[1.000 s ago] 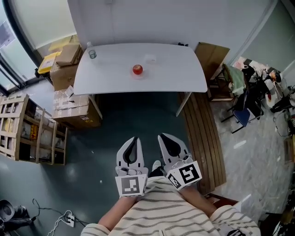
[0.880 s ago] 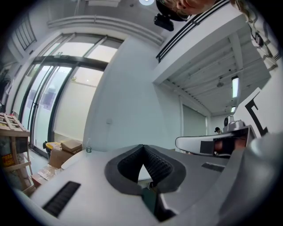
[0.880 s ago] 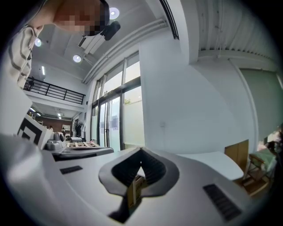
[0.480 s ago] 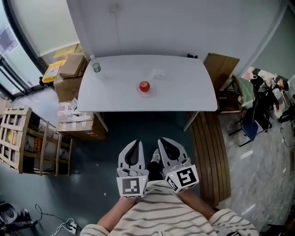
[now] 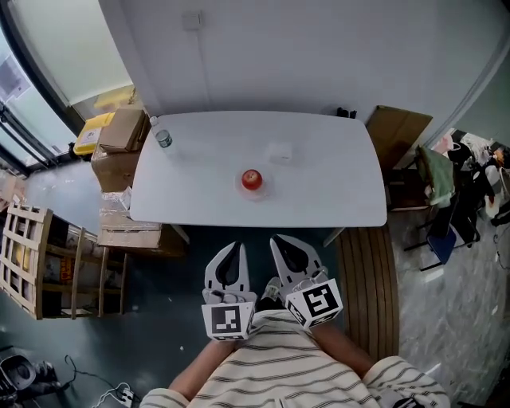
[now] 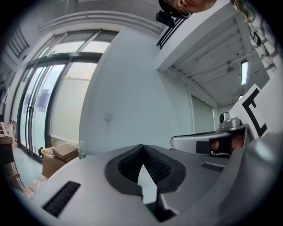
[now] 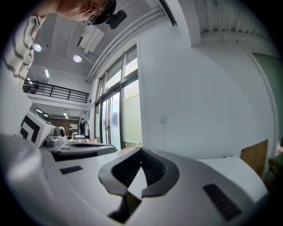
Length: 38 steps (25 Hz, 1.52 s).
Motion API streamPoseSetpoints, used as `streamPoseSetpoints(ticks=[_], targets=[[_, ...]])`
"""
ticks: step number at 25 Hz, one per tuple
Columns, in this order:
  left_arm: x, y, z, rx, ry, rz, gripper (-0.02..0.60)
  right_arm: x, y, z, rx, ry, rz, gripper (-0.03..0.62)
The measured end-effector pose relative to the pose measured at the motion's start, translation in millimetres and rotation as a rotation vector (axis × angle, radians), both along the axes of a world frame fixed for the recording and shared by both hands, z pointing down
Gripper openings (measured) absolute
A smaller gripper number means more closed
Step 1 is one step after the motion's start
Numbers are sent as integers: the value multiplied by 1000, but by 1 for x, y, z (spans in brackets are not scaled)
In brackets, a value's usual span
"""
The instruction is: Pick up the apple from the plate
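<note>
Left gripper (image 5: 234, 245) and right gripper (image 5: 276, 238) fingers pressed together, empty, short of the counter (image 5: 319, 191); apple (image 5: 252, 178) sits on its plate (image 5: 240, 188) mid-counter, so unless I spread them first I'll knock it rolling

Bright, even light; fisheye edge distort.

Head view: high over the table (image 5: 319, 199), facing steeply down. The whole top is in frame, its near edge just beyond the left gripper (image 5: 231, 247) and right gripper (image 5: 280, 241).

Left gripper view: low and level, along its jaws toward the wall (image 6: 128, 88), with the table far and almost edge-on.

Right gripper view: likewise level, probably toward the table's right end.

All three views share the table and the wall plate (image 5: 191, 20).
</note>
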State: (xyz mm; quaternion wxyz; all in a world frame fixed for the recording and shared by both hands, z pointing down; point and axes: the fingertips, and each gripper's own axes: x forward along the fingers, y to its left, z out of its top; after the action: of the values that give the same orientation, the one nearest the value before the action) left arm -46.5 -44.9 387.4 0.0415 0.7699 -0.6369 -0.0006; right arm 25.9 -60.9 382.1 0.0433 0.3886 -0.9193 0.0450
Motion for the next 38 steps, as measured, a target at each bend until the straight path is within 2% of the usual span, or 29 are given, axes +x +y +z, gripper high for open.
streamPoseSetpoints(ticks=[4,8,14,31,32,34,38], targets=[[8,-44,-1,18,13,-20,5,0,-42,3,-1,7,-55,12],[14,-71,6,-13,0,-30,5,2,-76,13,-21,7,-76,12],[3,-98,22,-55,-19,-52,5,-6,-103,32,-76,12,-92,12],[-8,-163,46,-132,-32,-11,5,-10,-185,101,-198,84,-43,15],[-10,-165,49,-142,-29,-14,5,-12,-189,108,-209,92,-43,22],[-15,-169,55,-156,-19,-23,5,-17,-196,122,-232,110,-48,76],[-21,-176,63,-175,-15,-20,5,-23,-211,150,-275,141,-48,117]])
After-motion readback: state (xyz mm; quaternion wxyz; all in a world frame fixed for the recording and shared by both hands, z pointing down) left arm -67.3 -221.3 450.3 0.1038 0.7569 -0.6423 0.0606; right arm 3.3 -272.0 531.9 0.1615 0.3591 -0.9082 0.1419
